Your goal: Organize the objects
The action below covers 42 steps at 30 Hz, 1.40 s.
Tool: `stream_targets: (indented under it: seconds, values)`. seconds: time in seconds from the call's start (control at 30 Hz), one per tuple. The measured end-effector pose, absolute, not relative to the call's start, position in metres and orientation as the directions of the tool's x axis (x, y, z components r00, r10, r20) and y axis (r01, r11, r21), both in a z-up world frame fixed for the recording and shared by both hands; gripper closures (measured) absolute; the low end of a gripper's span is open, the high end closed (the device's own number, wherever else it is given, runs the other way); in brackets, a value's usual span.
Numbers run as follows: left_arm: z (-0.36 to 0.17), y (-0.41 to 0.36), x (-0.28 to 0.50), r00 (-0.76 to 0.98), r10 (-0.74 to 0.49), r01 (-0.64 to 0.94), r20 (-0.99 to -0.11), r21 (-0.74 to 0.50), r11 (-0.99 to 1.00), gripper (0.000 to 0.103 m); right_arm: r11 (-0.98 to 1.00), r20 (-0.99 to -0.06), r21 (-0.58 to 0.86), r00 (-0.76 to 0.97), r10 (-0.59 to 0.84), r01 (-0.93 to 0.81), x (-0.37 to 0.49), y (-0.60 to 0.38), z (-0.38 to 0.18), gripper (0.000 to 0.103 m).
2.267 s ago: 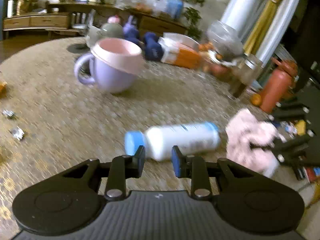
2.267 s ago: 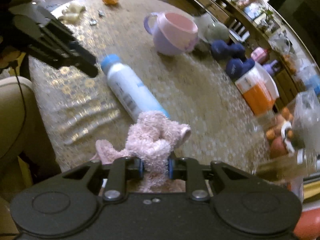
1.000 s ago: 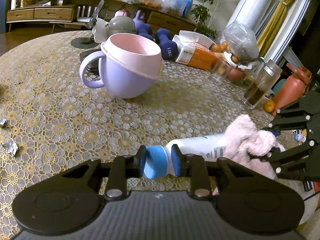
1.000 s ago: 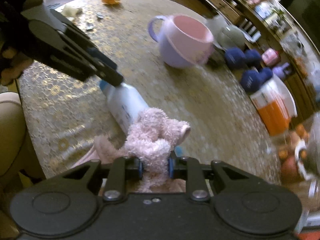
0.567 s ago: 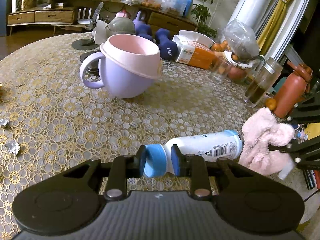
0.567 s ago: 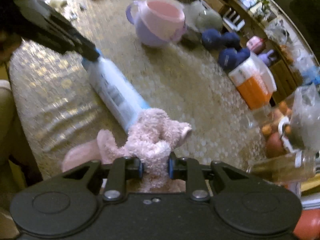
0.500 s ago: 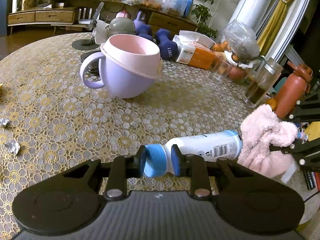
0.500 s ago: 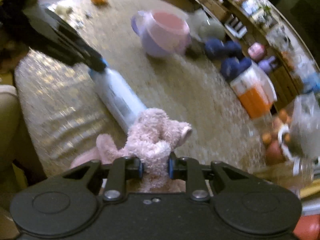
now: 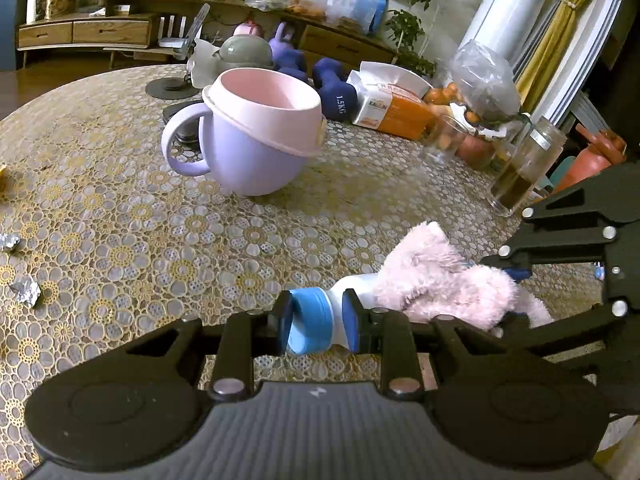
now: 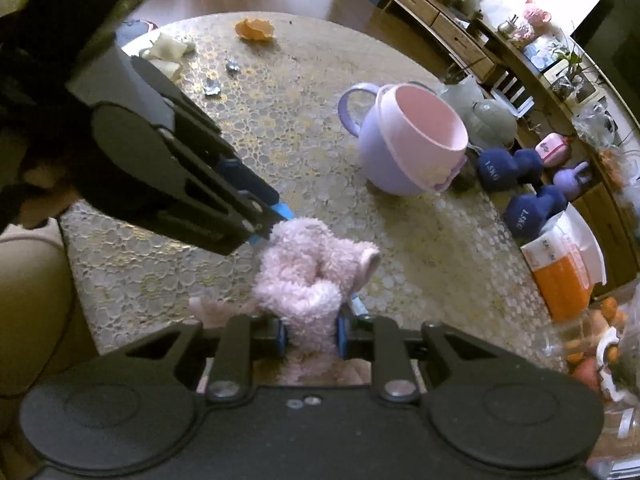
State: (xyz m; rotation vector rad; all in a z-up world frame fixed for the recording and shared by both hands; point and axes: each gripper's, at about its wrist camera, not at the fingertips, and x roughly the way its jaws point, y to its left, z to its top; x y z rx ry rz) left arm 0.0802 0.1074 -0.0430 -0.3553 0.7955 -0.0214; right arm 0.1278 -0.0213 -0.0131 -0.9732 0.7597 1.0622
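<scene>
My left gripper (image 9: 316, 326) is shut on the blue cap of a white bottle (image 9: 310, 322) lying at the near edge of the round table (image 9: 120, 216). My right gripper (image 10: 311, 338) is shut on a pink plush toy (image 10: 310, 272). The toy (image 9: 440, 280) now covers most of the bottle's body. The right gripper shows at the right in the left wrist view (image 9: 516, 292). The left gripper shows in the right wrist view (image 10: 268, 220), its tip beside the toy. A lilac mug with a pink rim (image 9: 256, 136) stands upright further back; it also shows in the right wrist view (image 10: 408, 140).
Blue dumbbells (image 9: 332, 88), an orange-and-white carton (image 9: 392, 104), a glass (image 9: 444, 140), a jar of dark liquid (image 9: 520, 168) and bagged fruit (image 9: 480, 80) crowd the far right. Foil scraps (image 9: 26, 288) lie at the left. Orange peel (image 10: 254, 28) lies at the far edge.
The right gripper has brought the plush toy left, over the bottle's body and close to my left gripper. The left gripper still holds the cap.
</scene>
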Motion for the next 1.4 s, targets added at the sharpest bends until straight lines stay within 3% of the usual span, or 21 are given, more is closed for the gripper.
stream_targets:
  seconds: [0.77, 1.1, 1.4]
  values:
    - [-0.047, 0.104, 0.091, 0.687, -0.129, -0.125, -0.715, -0.292, 0.948, 0.077, 0.396, -0.886, -0.317, 0.419, 0.202, -0.862, 0.192, -0.107, -0.036, 0.083]
    - [-0.047, 0.102, 0.092, 0.689, -0.119, -0.122, -0.715, -0.276, 0.954, 0.077, 0.328, -0.852, -0.269, 0.383, 0.357, -0.905, 0.165, -0.08, 0.006, 0.083]
    - [-0.047, 0.103, 0.093, 0.69, -0.12, -0.12, -0.714, -0.276, 0.954, 0.078, 0.246, -0.858, -0.252, 0.334, 0.39, -0.936, 0.157, -0.023, -0.004, 0.083]
